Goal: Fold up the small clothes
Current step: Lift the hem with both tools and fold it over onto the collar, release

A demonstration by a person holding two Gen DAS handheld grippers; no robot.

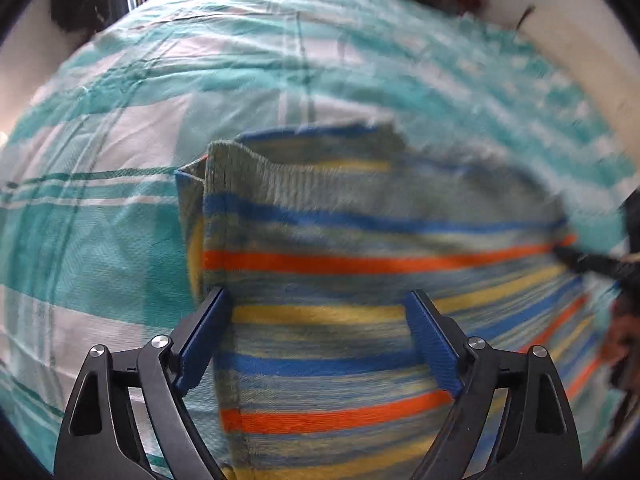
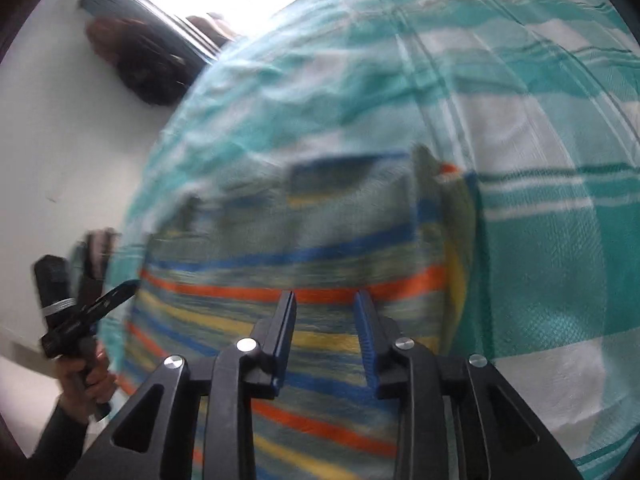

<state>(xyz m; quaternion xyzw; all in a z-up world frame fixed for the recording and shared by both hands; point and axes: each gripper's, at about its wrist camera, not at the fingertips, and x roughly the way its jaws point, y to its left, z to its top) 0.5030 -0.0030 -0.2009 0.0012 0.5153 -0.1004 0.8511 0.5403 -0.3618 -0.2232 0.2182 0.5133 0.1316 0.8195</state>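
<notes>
the left gripper [image 1: 320, 322] stands with its blue pads wide apart above the striped sweater [image 1: 340, 264], pressing on nothing. the garment, banded in blue, orange, yellow and grey-green, lies flat on the teal and white checked bedsheet [image 1: 120, 128], its ribbed edge turned toward the far side. the right gripper [image 2: 325, 334] hovers over the same sweater, jaws part-way apart and released, nothing between them. in the right wrist view, at the left edge, a hand [image 2: 86, 376] grips the other tool's handle.

striped garment [image 2: 320, 264], checked bedsheet [image 2: 540, 240], parted fingers [image 2: 366, 320]
</notes>
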